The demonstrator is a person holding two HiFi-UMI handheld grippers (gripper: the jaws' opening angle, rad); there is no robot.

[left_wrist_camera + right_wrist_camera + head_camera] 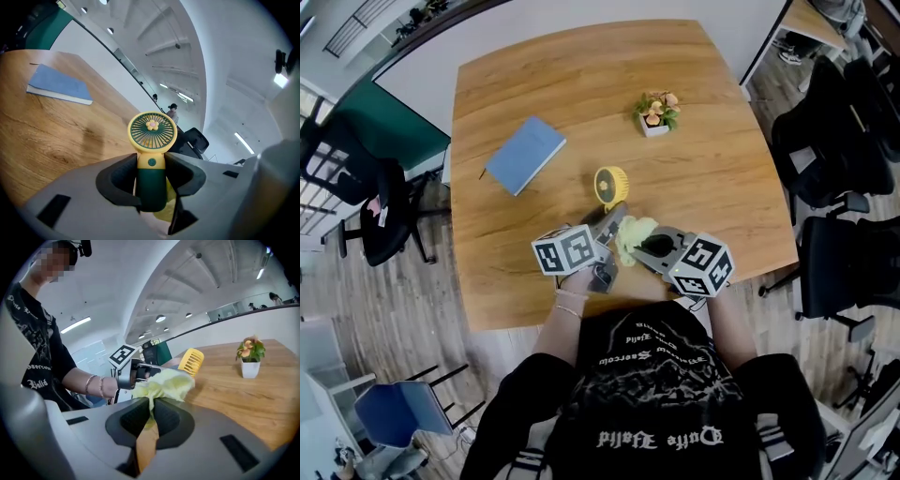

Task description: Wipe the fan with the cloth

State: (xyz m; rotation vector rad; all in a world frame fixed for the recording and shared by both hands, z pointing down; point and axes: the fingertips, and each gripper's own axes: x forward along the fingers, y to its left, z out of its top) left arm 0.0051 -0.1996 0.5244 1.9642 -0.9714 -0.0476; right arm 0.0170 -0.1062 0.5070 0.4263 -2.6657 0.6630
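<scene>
A small hand fan with a yellow round head and a dark green handle (151, 180) stands upright in my left gripper (151, 180), whose pads press on the handle. Its yellow head (611, 185) shows above the table in the head view and beyond the cloth (192, 361) in the right gripper view. My right gripper (151, 416) is shut on a pale yellow cloth (161, 383), which bunches out past its jaws. The cloth (634, 234) hangs just right of the fan's handle, between the two grippers (609, 232) (649, 246).
On the wooden table (581, 103) a blue book (525, 154) lies at the left and a small potted plant (656, 112) stands at the back right. Black office chairs (839, 141) stand to the right, and another chair (380, 211) at the left.
</scene>
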